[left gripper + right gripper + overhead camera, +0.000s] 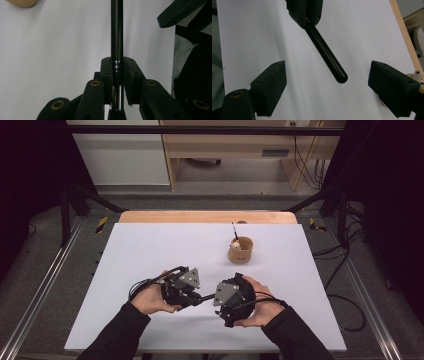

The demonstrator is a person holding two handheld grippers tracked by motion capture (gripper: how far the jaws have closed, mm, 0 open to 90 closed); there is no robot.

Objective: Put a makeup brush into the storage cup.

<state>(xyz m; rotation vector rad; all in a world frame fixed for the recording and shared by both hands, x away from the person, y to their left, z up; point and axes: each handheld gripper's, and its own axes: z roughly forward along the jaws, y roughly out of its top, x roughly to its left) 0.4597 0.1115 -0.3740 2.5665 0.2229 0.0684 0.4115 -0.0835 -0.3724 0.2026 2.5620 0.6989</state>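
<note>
A black rod-like handle with a silver ferrule (116, 30) is clamped in my left gripper (117, 62), whose jaws are shut on it just above the metal part. In the high view both hands sit close together near the table's front, the left gripper (192, 298) pointing right toward the right gripper (212, 298), with the handle (204, 297) bridging them. From the right gripper view the handle (325, 53) juts out of the left gripper (305, 12), its rounded tip lying between the jaws of my right gripper (328, 75), which stand wide apart and touch nothing.
A small wooden cup (240, 249) stands at the back right of the white board (150, 255), with a thin dark stick (233, 230) poking up from it. The cup's edge (415, 75) lies beyond the right jaw. The wooden table edge (200, 216) runs behind.
</note>
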